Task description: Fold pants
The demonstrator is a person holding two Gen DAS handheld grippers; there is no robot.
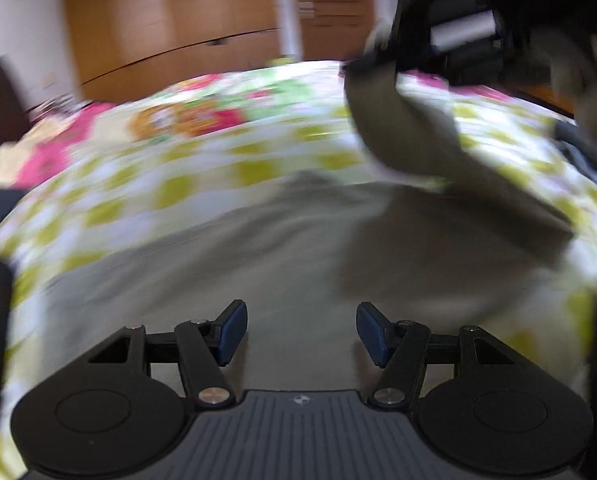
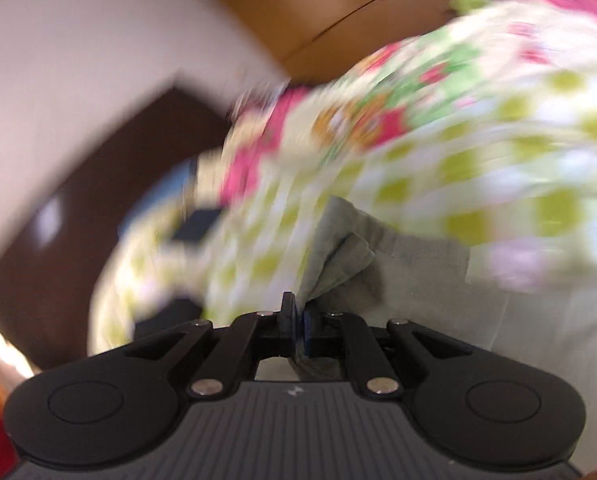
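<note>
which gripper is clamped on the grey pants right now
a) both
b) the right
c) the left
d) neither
b: the right gripper is pinched shut on a bunched fold of the pants, while the left gripper hangs open above the cloth with nothing between its pads.

One pair of grey pants (image 1: 282, 240) lies on one bedspread (image 1: 202, 184) patterned with flowers and green checks. Two grippers appear: the left gripper (image 1: 301, 332) and the right gripper (image 2: 298, 328). One wooden wardrobe (image 1: 170, 20) stands behind.
</note>
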